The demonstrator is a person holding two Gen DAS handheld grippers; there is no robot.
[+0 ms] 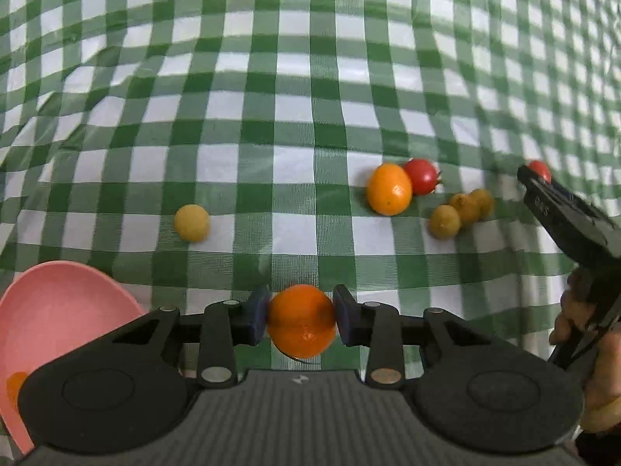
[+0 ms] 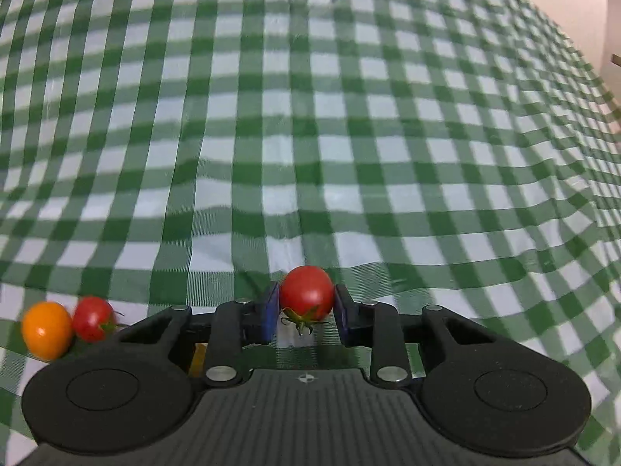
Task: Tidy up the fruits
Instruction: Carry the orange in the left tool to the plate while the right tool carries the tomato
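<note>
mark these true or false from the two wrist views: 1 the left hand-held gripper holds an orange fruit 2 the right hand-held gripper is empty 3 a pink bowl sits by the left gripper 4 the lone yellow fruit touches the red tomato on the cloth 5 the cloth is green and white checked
1. True: the left hand-held gripper is clamped on an orange fruit.
2. False: the right hand-held gripper grips a red cherry tomato.
3. True: the pink bowl is at the lower left of the left wrist view.
4. False: the lone yellow fruit lies apart; the oval orange fruit touches the red tomato.
5. True: the checked cloth is green and white.
</note>
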